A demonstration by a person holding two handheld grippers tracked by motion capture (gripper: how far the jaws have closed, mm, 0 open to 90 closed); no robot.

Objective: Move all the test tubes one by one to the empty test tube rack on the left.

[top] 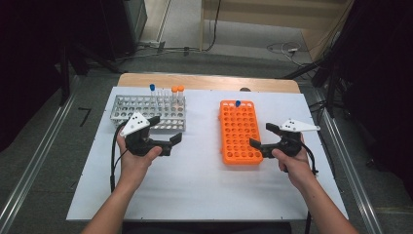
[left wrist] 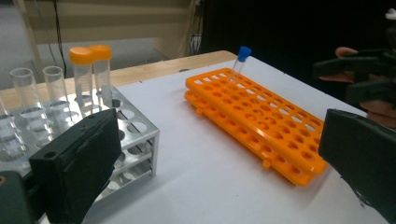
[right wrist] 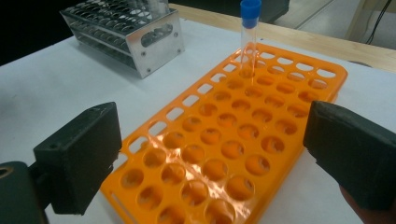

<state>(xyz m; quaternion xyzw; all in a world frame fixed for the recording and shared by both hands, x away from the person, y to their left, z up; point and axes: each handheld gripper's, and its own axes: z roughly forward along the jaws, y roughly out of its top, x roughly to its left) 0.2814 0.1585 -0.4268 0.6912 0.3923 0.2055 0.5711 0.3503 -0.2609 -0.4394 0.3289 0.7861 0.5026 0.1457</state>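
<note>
An orange tube rack (top: 237,131) lies right of centre on the white table, with one blue-capped tube (top: 237,104) upright at its far end. At the left stands a metal rack (top: 148,113) holding two orange-capped tubes (top: 178,92), a blue-capped tube (top: 152,88) and several clear uncapped ones. My left gripper (top: 165,129) hovers open by the metal rack's near right corner, nothing between its jaws. My right gripper (top: 263,136) is open at the orange rack's near right corner. In the right gripper view its jaws straddle the rack (right wrist: 224,135) without touching it; the blue-capped tube (right wrist: 249,32) stands beyond.
The white table top (top: 195,175) has bare room near the person and between the two racks. A wooden edge (top: 209,81) runs along its far side. Cables lie on the floor beyond. Metal rails flank the table.
</note>
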